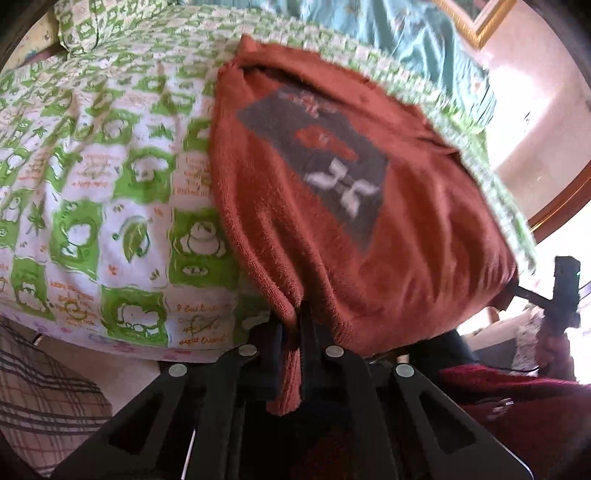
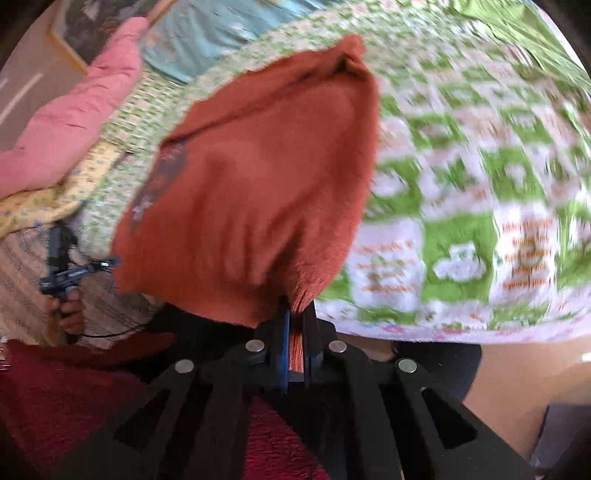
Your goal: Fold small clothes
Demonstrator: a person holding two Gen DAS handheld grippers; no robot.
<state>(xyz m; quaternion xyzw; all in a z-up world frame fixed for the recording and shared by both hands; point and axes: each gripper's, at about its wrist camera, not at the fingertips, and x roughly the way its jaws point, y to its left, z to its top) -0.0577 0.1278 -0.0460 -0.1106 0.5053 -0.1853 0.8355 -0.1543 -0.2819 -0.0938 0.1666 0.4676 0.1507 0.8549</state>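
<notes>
Green-and-white printed sheet [image 1: 110, 206] covers the bed, with a pillow in the same print [image 1: 79, 26] at its far corner, a teal cloth [image 1: 406, 33] along the far edge and a pink blanket [image 2: 74, 110] heaped off to one side. A rust-red knitted garment [image 1: 332, 184] with a dark printed patch lies at the near edge, its long axis running away toward the far edge. Both the left gripper [image 1: 293, 332] and the right gripper [image 2: 297, 325] are clenched on its near hem.
</notes>
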